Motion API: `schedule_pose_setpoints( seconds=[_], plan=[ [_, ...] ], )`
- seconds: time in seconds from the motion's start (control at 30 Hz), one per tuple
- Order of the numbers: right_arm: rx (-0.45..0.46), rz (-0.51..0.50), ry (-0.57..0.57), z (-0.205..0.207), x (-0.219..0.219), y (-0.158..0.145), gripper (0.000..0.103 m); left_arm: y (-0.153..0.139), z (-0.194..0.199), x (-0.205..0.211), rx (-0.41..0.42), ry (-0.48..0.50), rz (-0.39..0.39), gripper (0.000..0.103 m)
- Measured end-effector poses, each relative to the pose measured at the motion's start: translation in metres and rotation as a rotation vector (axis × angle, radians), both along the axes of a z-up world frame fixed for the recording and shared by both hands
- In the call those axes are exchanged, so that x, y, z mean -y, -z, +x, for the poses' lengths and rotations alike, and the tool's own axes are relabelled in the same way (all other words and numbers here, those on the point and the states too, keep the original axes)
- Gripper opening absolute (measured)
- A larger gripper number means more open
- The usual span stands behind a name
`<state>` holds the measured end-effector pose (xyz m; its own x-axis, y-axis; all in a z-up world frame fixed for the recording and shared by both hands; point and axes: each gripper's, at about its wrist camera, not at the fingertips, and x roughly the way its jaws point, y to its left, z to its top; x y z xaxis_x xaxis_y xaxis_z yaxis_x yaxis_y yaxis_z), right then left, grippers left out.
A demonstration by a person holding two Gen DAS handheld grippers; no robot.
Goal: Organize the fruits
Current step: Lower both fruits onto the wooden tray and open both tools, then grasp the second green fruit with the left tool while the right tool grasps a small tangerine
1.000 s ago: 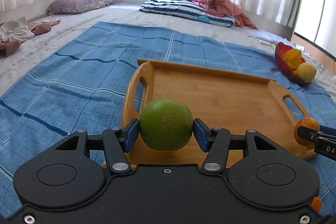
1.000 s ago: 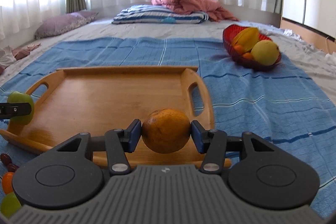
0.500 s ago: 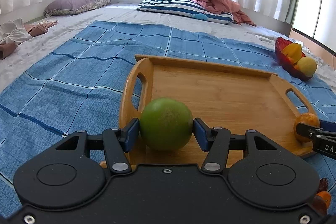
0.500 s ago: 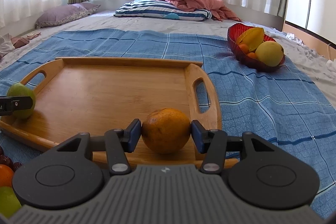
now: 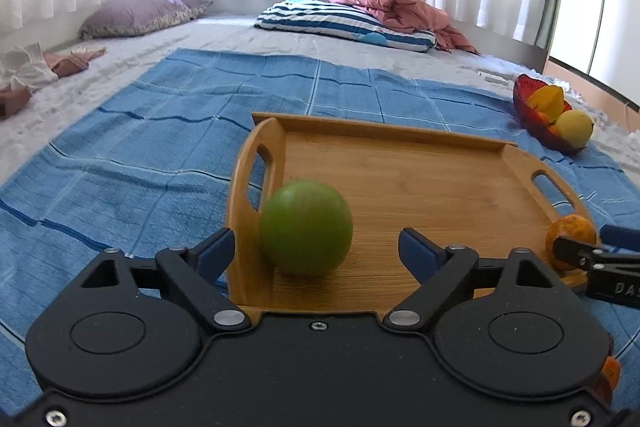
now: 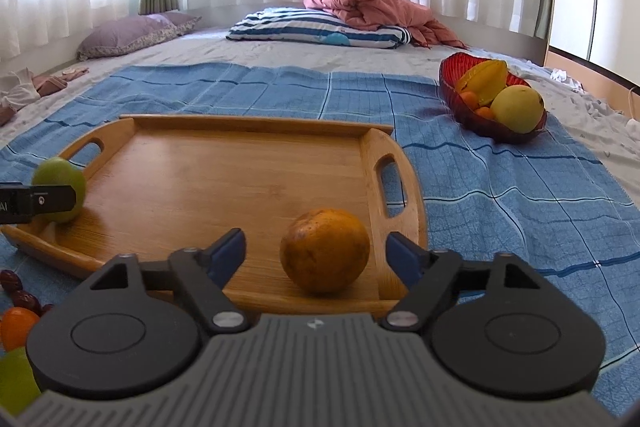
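Two claws, mine, have just been opening over the wooden tray (image 6: 224,163). The left claw (image 5: 316,251) stands wide around the green fruit (image 5: 306,227) resting at the tray's left handle. The right claw (image 6: 316,253) gapes around the orange (image 6: 324,251) near the right handle.

Blue checked blanket (image 5: 160,163) spread over bed; far: striped pillow (image 5: 344,23), pink quilt (image 5: 396,7) heaped against it, purple pillow (image 5: 136,15) far left.

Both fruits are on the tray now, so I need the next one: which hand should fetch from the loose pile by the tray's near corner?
Left, probably. The loose fruits lie off the wooden tray's left end, where the left gripper hangs open.
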<state>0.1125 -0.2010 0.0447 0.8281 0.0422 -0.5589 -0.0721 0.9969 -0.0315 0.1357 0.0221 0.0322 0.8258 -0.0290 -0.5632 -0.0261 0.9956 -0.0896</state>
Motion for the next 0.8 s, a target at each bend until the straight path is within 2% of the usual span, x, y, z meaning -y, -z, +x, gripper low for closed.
schedule_pose_setpoints(
  seconds=[0.27,0.33,0.5,0.8],
  plan=[
    [0.030,0.035,-0.001,-0.018,0.005,-0.009,0.096,-0.009,-0.022,-0.006,0.015,0.021,-0.017,0.096],
    [0.047,0.039,-0.006,-0.026,0.006,-0.011,0.098,-0.010,-0.030,-0.007,0.024,0.026,-0.017,0.100],
    [0.093,0.035,-0.036,-0.051,0.005,-0.015,0.103,-0.013,-0.052,-0.008,0.038,0.056,-0.020,0.102],
    [0.172,0.054,-0.054,-0.090,0.003,-0.011,0.103,-0.011,-0.090,-0.004,0.051,0.111,-0.018,0.103]
  ],
)
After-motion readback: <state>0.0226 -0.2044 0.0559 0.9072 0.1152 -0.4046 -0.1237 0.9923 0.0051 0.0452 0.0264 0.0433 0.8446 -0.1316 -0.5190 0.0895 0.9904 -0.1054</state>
